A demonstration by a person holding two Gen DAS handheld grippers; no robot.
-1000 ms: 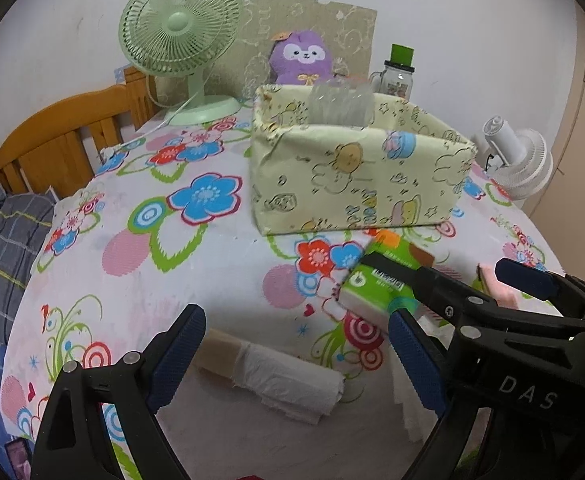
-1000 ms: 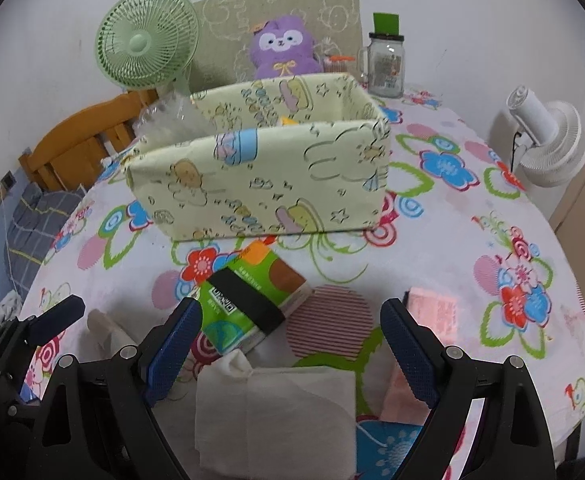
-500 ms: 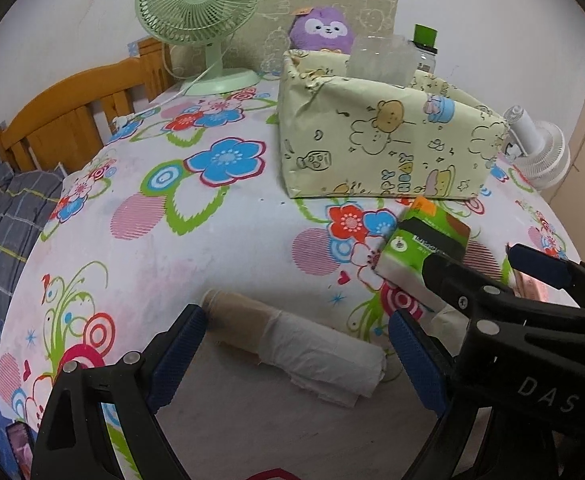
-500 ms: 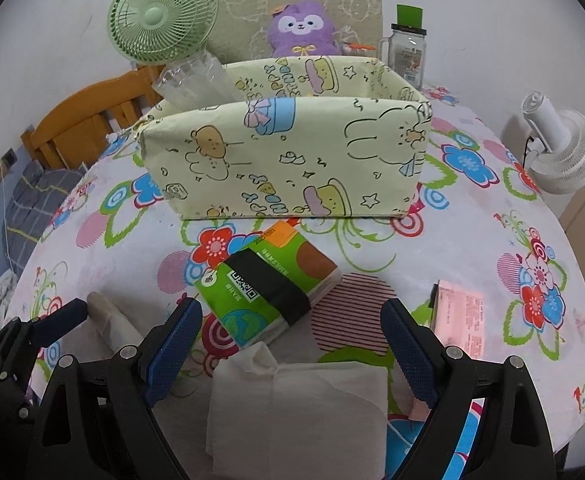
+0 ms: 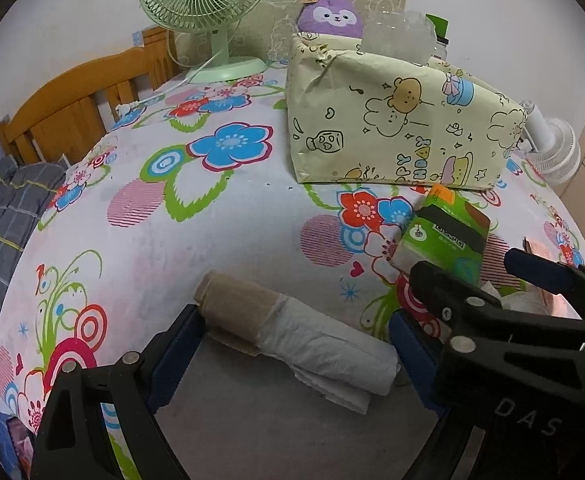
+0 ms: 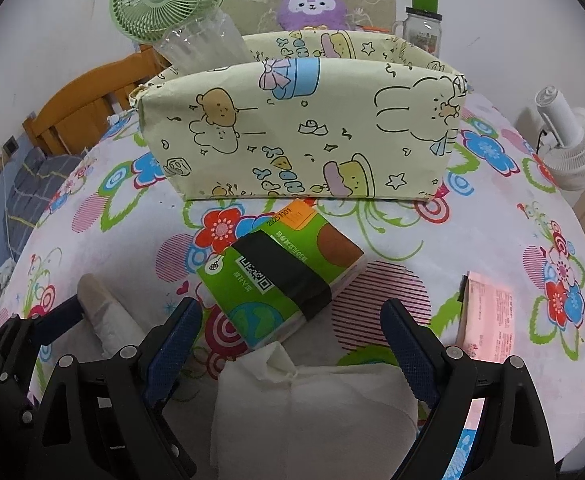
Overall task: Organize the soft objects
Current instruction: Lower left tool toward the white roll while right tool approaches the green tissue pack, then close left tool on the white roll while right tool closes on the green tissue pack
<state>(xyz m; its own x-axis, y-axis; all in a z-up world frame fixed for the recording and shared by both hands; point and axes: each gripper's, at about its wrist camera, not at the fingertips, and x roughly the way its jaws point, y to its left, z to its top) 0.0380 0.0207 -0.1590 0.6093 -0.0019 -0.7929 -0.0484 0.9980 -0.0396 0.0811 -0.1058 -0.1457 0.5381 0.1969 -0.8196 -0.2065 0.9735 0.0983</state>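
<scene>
A nearly used-up paper roll (image 5: 292, 328) with a brown cardboard core lies on the flowered tablecloth between the open jaws of my left gripper (image 5: 292, 344); it also shows in the right wrist view (image 6: 104, 312). My right gripper (image 6: 288, 332) is open, its jaws on either side of a folded white tissue (image 6: 312, 408). A green tissue pack (image 6: 280, 276) with a black band lies just beyond, also in the left wrist view (image 5: 444, 236). A pink tissue pack (image 6: 484, 316) lies to the right. The yellow cartoon-print box (image 6: 300, 136) stands behind.
A clear plastic cup (image 6: 200, 44) sticks out of the box. A purple plush (image 6: 312, 4), a green fan (image 5: 208, 4) and a glass jar (image 6: 422, 28) stand at the back. A white fan (image 6: 572, 148) is at the right, a wooden chair (image 5: 72, 104) at the left.
Both grippers have moved forward and lower. The paper roll now lies between my left jaws, and the white tissue sits deeper between my right jaws. Both stay open.
</scene>
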